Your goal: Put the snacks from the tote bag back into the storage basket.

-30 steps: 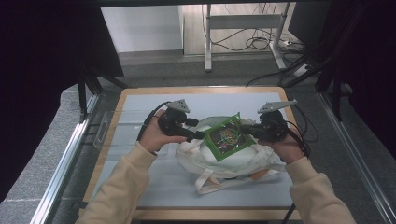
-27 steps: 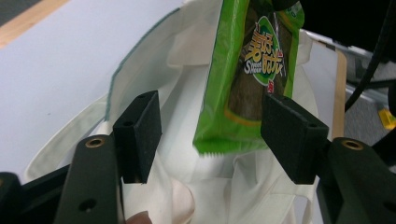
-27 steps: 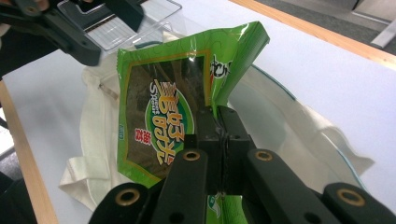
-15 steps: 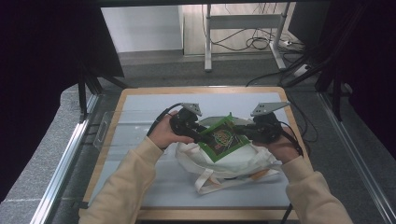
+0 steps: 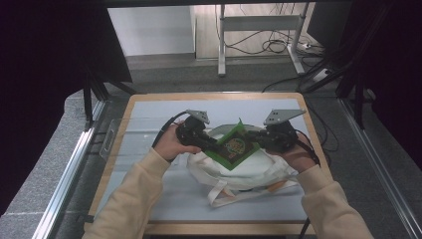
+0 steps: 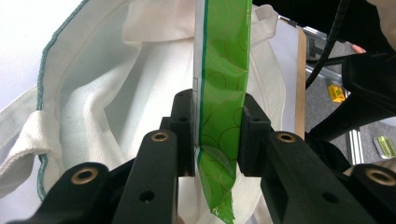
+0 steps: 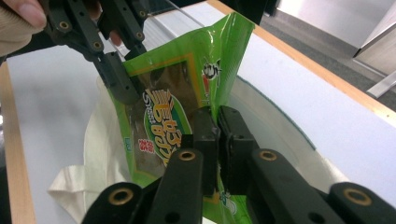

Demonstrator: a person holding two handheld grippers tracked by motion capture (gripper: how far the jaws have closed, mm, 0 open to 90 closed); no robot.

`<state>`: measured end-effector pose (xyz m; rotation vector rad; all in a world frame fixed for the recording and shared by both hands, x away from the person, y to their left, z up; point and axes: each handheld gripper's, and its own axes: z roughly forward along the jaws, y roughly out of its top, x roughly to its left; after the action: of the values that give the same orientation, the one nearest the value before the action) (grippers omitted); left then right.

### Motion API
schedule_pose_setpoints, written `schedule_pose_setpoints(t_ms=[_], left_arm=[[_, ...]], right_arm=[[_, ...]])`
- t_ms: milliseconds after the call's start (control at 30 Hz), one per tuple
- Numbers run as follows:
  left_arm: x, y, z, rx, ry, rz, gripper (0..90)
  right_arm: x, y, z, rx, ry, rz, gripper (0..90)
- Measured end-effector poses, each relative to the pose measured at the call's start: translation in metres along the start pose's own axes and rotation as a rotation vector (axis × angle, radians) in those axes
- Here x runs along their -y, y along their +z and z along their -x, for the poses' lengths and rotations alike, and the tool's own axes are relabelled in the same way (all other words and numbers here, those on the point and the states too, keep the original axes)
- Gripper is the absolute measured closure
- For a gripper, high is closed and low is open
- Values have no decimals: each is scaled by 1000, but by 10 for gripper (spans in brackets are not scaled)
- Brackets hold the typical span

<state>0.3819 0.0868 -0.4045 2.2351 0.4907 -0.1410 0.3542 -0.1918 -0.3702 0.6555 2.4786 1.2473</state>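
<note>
Sleeves of pale cloth come in from the near edge of the desk [image 5: 149,112], each hand carrying a claw. Just beyond them a white cloth bag [image 5: 234,172] lies crumpled at the middle of the desk, its handles trailing toward the near side and its mouth open upward. Above that mouth hangs a green snack packet [image 5: 233,147], tilted like a diamond and pinched from both sides: the left claw [image 6: 217,135] grips its left edge, jaws closed on the film, and the right claw [image 7: 218,140] clamps its right edge, jaws nearly together on the seam. Holding two opposite edges likely keeps the floppy packet taut and steerable, so it can be lowered into the bag. The packet's front carries an oval yellow label with bold East Asian lettering that I cannot read, and a small cartoon figure near the top. Farther off, cables lie on the floor [image 5: 268,47].
</note>
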Motion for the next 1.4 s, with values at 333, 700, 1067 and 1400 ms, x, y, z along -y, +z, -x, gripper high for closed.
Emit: schedule_pose_setpoints(t_ms=[333,700,1067,1400], left_arm=[[8,-10,3,-29,-24,71,729],[26,-20,16,-132,-31,131,728],[40,-22,22,-165,-47,189,727],[49,-18,25,-166,-62,223,727]], right_arm=[[2,-11,1,30,61,89,568],[29,-20,2,52,217,151,403],[49,-8,-1,20,314,129,355],[59,9,-9,-28,353,105,335]])
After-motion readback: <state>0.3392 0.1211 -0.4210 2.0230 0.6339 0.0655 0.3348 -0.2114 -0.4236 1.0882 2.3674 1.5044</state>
